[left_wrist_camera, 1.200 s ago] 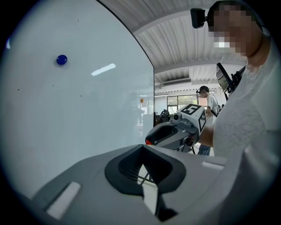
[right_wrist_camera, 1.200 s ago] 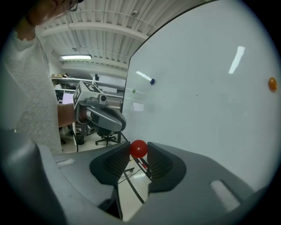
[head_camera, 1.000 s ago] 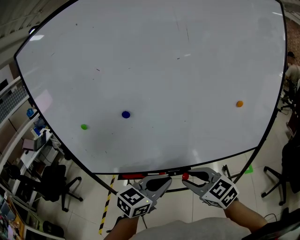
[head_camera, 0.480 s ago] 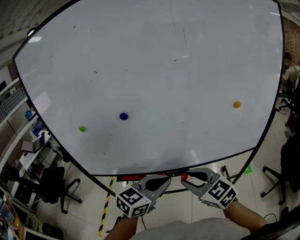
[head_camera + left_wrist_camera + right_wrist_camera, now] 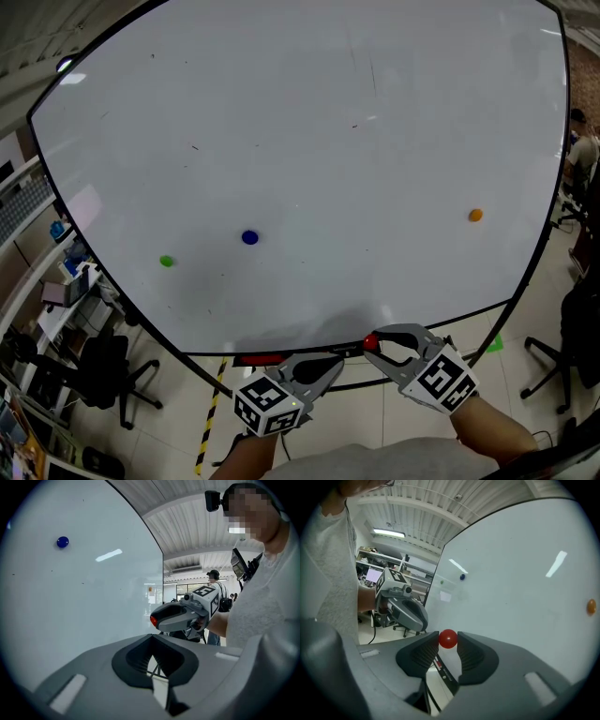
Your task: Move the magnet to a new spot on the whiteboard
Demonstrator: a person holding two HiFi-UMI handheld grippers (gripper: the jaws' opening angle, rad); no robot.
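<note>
The right gripper (image 5: 373,345) clamps its fingers on a small round red magnet (image 5: 448,638) at the bottom edge of the large white whiteboard (image 5: 328,141). The left gripper (image 5: 330,364) (fingers pressed together, empty) hangs just beside it. A blue round magnet (image 5: 249,238), a green round magnet (image 5: 166,262) and an orange round magnet (image 5: 475,216) dot the board, well apart.

red magnet (image 5: 448,638) | blue magnet (image 5: 249,238) | green magnet (image 5: 166,262) | orange magnet (image 5: 475,216) | white whiteboard (image 5: 309,112)
</note>
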